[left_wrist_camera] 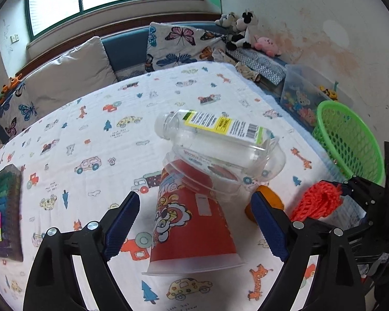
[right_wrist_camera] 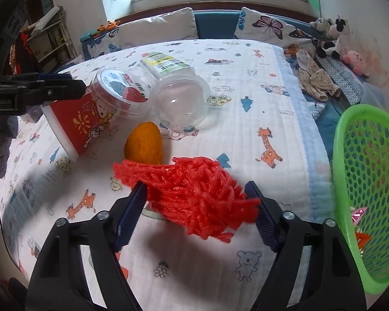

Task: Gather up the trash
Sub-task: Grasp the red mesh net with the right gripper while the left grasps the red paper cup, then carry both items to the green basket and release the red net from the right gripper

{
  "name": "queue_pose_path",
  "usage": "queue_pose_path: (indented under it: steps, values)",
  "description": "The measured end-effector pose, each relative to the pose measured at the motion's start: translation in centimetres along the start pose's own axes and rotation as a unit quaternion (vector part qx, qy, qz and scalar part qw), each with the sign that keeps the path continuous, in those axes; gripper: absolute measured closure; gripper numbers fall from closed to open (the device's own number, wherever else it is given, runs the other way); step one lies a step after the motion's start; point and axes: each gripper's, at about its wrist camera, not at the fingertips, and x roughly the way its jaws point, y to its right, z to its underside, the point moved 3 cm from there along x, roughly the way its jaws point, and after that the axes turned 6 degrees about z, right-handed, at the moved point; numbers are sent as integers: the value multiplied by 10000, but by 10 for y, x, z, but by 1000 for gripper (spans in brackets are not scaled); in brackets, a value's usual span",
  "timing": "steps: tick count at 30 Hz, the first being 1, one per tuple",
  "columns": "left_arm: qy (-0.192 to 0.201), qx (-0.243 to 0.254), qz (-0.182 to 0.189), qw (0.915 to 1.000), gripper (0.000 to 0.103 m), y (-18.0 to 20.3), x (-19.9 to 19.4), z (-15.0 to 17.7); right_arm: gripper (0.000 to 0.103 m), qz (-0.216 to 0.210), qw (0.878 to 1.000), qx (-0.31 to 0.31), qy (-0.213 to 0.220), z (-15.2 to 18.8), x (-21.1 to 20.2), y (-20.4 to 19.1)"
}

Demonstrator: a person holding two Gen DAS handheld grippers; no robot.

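So we're clearing trash off the printed blanket point(right_wrist_camera: 246, 134) and both hands are busy. Our right gripper point(right_wrist_camera: 194, 207) is wrapping its jaws around the red foam fruit net point(right_wrist_camera: 192, 197), and both pads look to be pressing into the mesh, so we're calling that a hold. That net is about as easy as trash gets: featherlight, squishy, grippy mesh, no way to break it. The catch is that it's compressing under the pads, so we're pinching through the thick middle and not the frayed ends, which could just pull loose.

Our left gripper point(left_wrist_camera: 194, 223) is standing wide with the red paper cup point(left_wrist_camera: 192, 220) lying on its side between the jaws. There's daylight on both sides, so nothing is gripped yet. The cup is light and thin-walled, so it's going to crush if we squeeze hard, and its taper makes it want to slide toward the narrow end. We're thinking mid-body, close to the stiffer rolled rim.

Stacked against it are a clear plastic tub point(right_wrist_camera: 122, 93), a clear cup point(right_wrist_camera: 181, 103) and an empty labelled bottle point(left_wrist_camera: 215, 129), all slick, hollow and ready to roll or topple once the red cup moves. Hard to tell through the fisheye whether the tub is actually jammed onto the cup's base or only leaning there.

An orange peel point(right_wrist_camera: 144, 142) is sitting just beside the net. The green mesh basket point(right_wrist_camera: 370, 181) is waiting off the blanket's right edge.
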Motion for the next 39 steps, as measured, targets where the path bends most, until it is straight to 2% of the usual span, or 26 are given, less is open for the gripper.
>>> queue_pose_path:
  steps: [3,9,13,17,21,29,39]
  values:
    - [-116,-57,12,9999,19,-4,6,1,36,0,10000,-24,3,-1,0,-2]
    - [-465,-171,81,9987,19,-7,19,1,42,-26,10000,-14,67,-2,-2,-3]
    - [-652,-179,80,9977,19,-5,27,2,43,-45,9999,21,98,-2,-6,-4]
    - [-794,-200,0,9966,30,-4,34,3,44,-45,9999,64,130,0,-11,-2]
    - [-790,-173,-136,9966,38,-6,33,4,45,-79,9997,163,158,3,-17,1]
    - [-747,-225,-236,9967,39,-8,15,15,46,-179,9991,316,209,5,-27,2]
    - [-584,-267,-179,9978,39,-6,-22,38,46,-197,9984,338,420,7,-51,-1]
